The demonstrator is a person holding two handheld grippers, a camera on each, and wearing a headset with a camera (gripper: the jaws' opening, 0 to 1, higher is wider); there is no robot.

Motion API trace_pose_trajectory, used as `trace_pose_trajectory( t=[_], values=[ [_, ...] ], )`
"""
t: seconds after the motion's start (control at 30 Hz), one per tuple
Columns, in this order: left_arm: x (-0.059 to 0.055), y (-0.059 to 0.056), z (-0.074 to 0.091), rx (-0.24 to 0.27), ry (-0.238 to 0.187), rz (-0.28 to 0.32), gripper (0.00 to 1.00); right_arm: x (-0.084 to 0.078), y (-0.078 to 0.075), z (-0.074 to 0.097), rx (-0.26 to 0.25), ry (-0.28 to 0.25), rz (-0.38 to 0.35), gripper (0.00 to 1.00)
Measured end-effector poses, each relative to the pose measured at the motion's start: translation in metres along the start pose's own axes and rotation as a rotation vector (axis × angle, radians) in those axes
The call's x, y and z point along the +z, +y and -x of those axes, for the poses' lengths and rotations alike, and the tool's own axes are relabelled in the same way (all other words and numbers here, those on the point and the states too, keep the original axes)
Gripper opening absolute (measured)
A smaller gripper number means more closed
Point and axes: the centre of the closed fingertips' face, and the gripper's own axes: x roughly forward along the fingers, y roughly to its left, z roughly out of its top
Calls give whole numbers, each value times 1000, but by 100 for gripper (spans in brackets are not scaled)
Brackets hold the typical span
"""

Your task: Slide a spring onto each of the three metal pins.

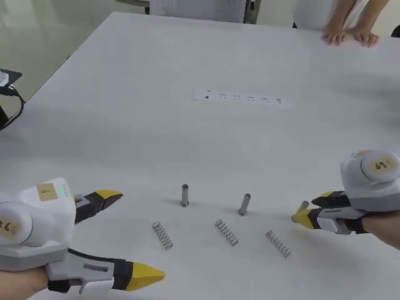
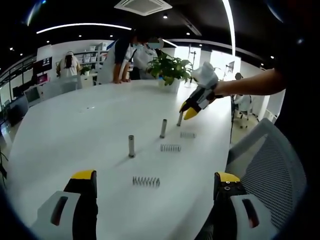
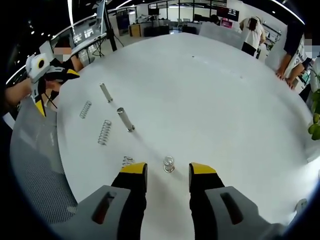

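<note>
Head view: white table w/ three metal pins upright in a row across its near part, all bare. L pin is low-centre in frame. Mid pin stands at its 3 o'clock, and R pin is further along, again at 3 o'clock.

Three springs lie flat and loose on the table, one per pin. Each sits at abt 7 o'clock of its pin and apart from it: L spring, mid spring, R spring.

R gripper comes in from 3 o'clock of frame, jaws parted and straddling R pin. In the R gripper view that pin stands betw. the two yellow tips w/ a gap on either side and no contact seen, so the jaws are apart and grip nothing. R spring shows there just off the left-hand tip, at abt 9 o'clock of the pin.

L gripper sits at 7 o'clock of frame, jaws spread wide and empty, tips pointing twd 3 o'clock. In the L gripper view, L spring lies on the table just ahead of the gap betw. the jaws, untouched. The row of pins runs off twd 1 o'clock, w/ R gripper at the far end.

Power strip lies flat at 12 o'clock of the pins, well apart. Another person's hands rest on the far table edge at 1 o'clock. Potted plant is at the far edge in the L gripper view, w/ people standing beside it.
</note>
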Motion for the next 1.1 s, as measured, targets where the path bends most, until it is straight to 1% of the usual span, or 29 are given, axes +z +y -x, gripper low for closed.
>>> trace_pose_trajectory(
  t=[0.17,0.4,0.47,0.6,0.67,0.87,1.1],
  values=[
    [2,0,0,1,-7,-2,94,-1,0,4,-7,-7,7,37],
    [3,-2,-1,-9,-10,-1,94,-1,0,10,-10,-18,23,39],
    [3,-4,-2,-15,-16,4,94,-2,3,12,-10,-17,29,40],
    [2,-6,-4,-21,-14,4,94,-6,3,13,-17,-6,44,41],
    [3,-7,-5,-24,-15,4,94,-7,2,15,-21,-9,44,42],
    [3,-6,-4,-22,-14,8,94,-11,0,19,-26,-16,40,44],
    [2,-5,-3,-17,-11,9,94,-13,3,24,-22,-18,40,45]
  ],
)
